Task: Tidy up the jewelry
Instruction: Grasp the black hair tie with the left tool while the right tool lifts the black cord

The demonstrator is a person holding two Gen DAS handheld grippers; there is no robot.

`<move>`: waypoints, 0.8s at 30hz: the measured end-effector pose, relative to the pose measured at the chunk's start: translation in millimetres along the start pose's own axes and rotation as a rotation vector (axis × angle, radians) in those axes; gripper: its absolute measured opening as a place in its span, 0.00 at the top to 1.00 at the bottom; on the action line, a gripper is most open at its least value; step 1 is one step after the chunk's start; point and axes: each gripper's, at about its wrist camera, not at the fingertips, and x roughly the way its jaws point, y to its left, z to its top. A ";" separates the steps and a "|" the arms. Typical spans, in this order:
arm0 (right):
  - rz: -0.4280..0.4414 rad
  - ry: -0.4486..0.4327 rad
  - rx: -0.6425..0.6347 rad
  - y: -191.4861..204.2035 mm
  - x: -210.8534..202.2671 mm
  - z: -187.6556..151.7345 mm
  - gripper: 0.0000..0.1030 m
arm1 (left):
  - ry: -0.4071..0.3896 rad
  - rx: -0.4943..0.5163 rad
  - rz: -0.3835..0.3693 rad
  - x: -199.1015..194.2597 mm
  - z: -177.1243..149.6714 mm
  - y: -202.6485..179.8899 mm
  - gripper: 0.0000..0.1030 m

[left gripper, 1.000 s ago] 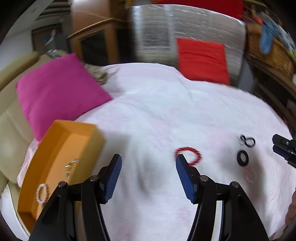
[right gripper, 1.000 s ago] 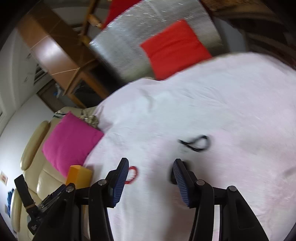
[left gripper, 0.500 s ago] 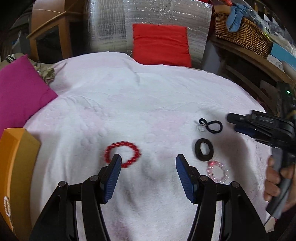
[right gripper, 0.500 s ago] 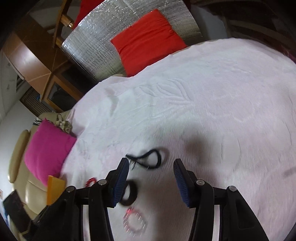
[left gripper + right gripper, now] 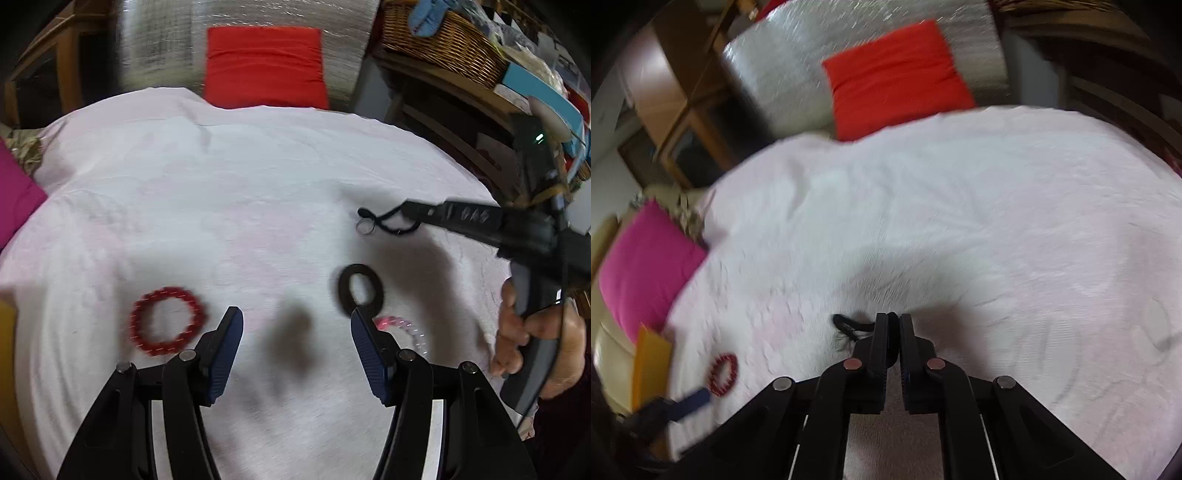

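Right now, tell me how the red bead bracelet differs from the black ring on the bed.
The red bead bracelet is made of separate round beads; the black ring is one smooth flat band. The bracelet is red and wider across; the ring is black and smaller. The bracelet lies clear of the left tool; the ring is partly hidden behind its finger. Both lie flat on the white cover.

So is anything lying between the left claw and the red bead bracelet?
Nothing visible. The left claw is open over bare white cloth, and the red bead bracelet lies just left of its left finger with only cloth between them.
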 end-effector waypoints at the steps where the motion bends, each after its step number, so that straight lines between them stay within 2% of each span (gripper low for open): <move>1: 0.007 -0.006 0.017 -3.7 -3.4 1.3 0.94 | 0.003 0.002 -0.013 3.8 0.9 -4.1 0.40; 5: 0.028 -0.017 0.076 -17.7 -14.2 3.7 0.94 | 0.021 0.018 -0.031 22.0 7.2 -20.9 0.40; 9: 0.036 -0.013 0.099 -22.7 -16.4 5.3 0.94 | 0.040 -0.014 -0.076 36.9 15.4 -25.6 0.40; 12: 0.042 -0.016 0.105 -23.1 -16.2 6.7 0.94 | 0.042 0.020 -0.068 42.9 17.7 -37.4 0.40; 14: 0.047 -0.020 0.105 -23.2 -16.7 5.8 0.94 | 0.049 0.035 -0.064 46.4 18.2 -41.0 0.54; 15: 0.050 -0.020 0.106 -22.7 -16.7 5.7 0.94 | 0.059 0.042 -0.062 49.0 18.2 -42.7 0.68; 16: 0.053 -0.018 0.105 -22.0 -16.8 5.4 0.94 | 0.064 0.047 -0.057 51.5 18.0 -43.7 0.69; 18: 0.052 -0.016 0.099 -20.2 -16.9 4.7 0.94 | 0.050 0.054 -0.062 51.7 18.9 -42.5 0.83; 20: 0.050 -0.019 0.095 -18.8 -17.2 4.7 0.94 | 0.043 0.042 -0.081 48.0 20.2 -39.8 0.88; 24: 0.079 -0.038 0.094 -14.0 -23.0 5.2 0.94 | -0.009 0.007 -0.051 32.5 25.5 -27.4 0.89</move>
